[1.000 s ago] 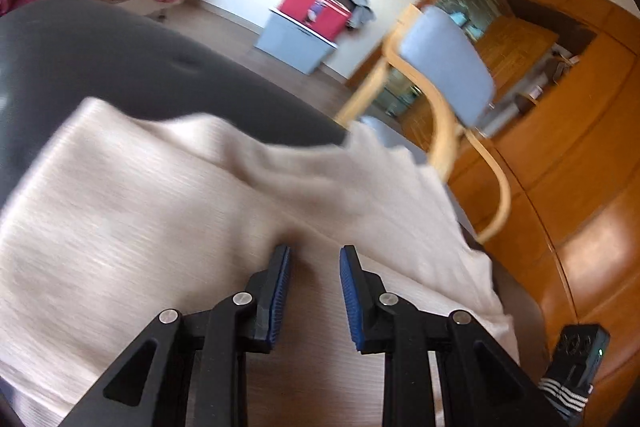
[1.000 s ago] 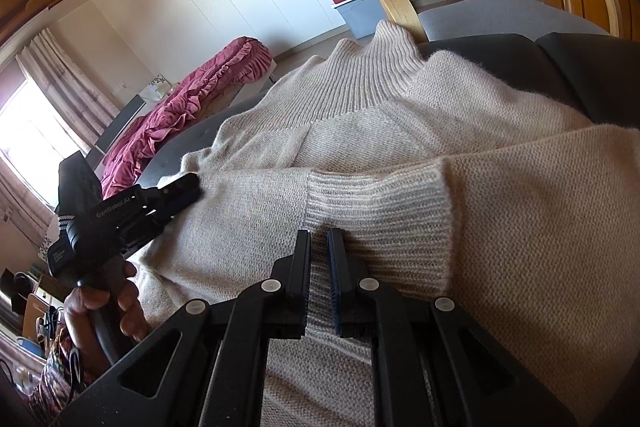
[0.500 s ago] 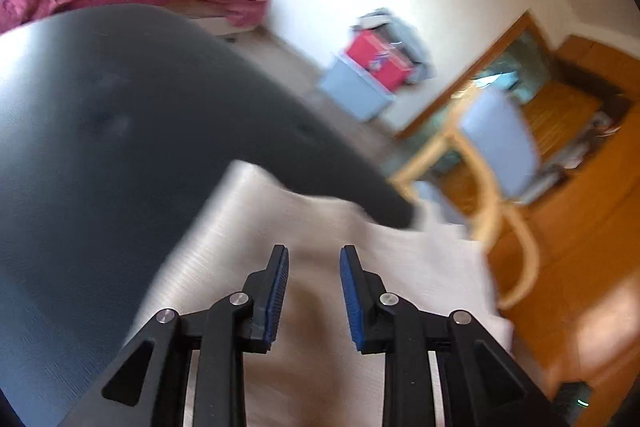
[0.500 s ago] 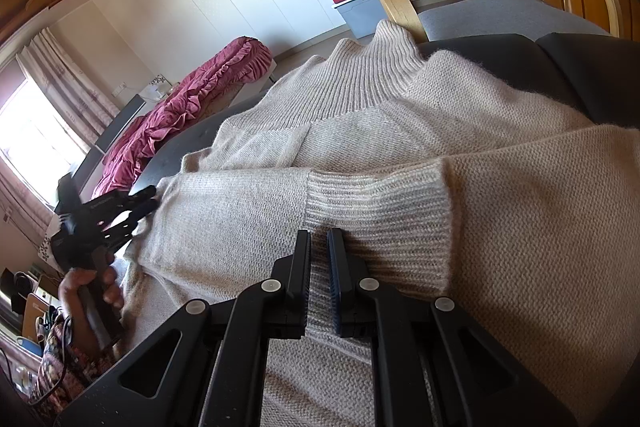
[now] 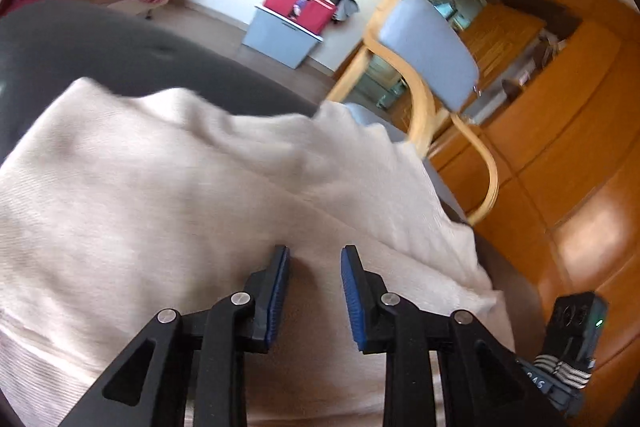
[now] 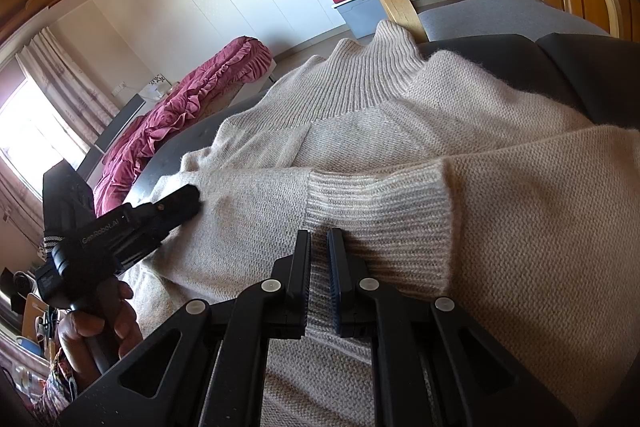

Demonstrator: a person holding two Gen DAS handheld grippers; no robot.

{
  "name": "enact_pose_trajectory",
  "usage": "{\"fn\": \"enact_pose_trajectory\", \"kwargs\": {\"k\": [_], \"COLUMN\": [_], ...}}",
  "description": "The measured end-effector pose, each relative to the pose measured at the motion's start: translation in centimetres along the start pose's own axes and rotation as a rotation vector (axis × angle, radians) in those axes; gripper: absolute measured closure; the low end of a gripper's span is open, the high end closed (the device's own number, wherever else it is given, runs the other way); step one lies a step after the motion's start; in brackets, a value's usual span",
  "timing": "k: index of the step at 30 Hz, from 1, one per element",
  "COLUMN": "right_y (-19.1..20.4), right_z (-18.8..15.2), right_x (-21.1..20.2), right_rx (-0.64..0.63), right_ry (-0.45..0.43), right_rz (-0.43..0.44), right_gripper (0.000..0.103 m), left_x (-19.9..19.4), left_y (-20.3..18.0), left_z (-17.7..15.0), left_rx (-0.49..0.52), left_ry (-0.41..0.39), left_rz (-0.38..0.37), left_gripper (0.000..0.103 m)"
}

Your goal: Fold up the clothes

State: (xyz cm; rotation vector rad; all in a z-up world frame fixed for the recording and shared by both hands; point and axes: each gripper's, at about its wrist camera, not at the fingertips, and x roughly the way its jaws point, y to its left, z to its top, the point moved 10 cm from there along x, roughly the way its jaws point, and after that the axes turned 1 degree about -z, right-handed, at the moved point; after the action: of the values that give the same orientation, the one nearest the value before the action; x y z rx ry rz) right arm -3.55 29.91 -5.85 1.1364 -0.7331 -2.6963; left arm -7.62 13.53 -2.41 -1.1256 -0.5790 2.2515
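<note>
A beige knit sweater [image 5: 200, 207] lies spread on a dark padded surface [image 5: 100, 43], its ribbed collar [image 6: 372, 75] pointing away. One sleeve is folded across the body, its ribbed cuff [image 6: 380, 211] right in front of my right gripper [image 6: 319, 239]. That gripper's jaws stand nearly together with a strip of the knit pinched between them. My left gripper [image 5: 314, 255] rests on the sweater's body with its blue pads apart and nothing gripped. In the right wrist view, the left gripper [image 6: 180, 203] touches the sweater's far side, held by a hand [image 6: 100, 319].
A wooden armchair with grey cushions [image 5: 428, 55] stands just beyond the dark surface. Behind it are wooden cabinets [image 5: 560, 147]. A red box on a grey bin [image 5: 300, 5] sits against the wall. Magenta bedding [image 6: 192, 95] lies further left.
My left gripper pulled back off toward the sweater's edge, then returned onto the sweater's body, jaws unchanged. The right gripper and the sleeve stayed put.
</note>
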Motion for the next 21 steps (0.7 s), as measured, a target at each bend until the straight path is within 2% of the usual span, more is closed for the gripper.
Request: {"fn": "enact_pose_trajectory", "kwargs": {"k": [4, 7, 8, 11, 15, 17, 19, 21], "right_y": [0.1, 0.1, 0.1, 0.0, 0.0, 0.1, 0.1, 0.1], "right_z": [-0.1, 0.0, -0.1, -0.1, 0.0, 0.1, 0.0, 0.0], "right_x": [0.0, 0.0, 0.0, -0.1, 0.0, 0.0, 0.0, 0.0], "right_rx": [0.0, -0.001, -0.001, -0.001, -0.005, -0.005, -0.004, -0.008], "right_ry": [0.0, 0.001, 0.001, 0.001, 0.002, 0.002, 0.002, 0.001], "right_rz": [0.001, 0.001, 0.001, 0.001, -0.002, -0.003, -0.003, -0.008], "right_gripper": [0.093, 0.093, 0.093, 0.093, 0.093, 0.093, 0.093, 0.093], "left_x": [-2.1, -3.9, -4.2, -5.7, -8.2, -8.1, -7.0, -5.1], "left_y": [2.9, 5.4, 6.4, 8.8, 10.8, 9.5, 7.1, 5.1], "left_z": [0.9, 1.7, 1.9, 2.2, 3.4, 4.2, 4.7, 4.2], "left_rx": [-0.072, -0.099, -0.102, -0.172, -0.214, -0.191, -0.131, -0.061], "left_ry": [-0.047, -0.078, -0.088, -0.121, -0.211, -0.246, -0.247, -0.2], "left_rz": [0.02, 0.061, 0.106, 0.112, 0.225, 0.221, 0.187, 0.146], "left_gripper": [0.078, 0.078, 0.078, 0.078, 0.078, 0.077, 0.076, 0.076]}}
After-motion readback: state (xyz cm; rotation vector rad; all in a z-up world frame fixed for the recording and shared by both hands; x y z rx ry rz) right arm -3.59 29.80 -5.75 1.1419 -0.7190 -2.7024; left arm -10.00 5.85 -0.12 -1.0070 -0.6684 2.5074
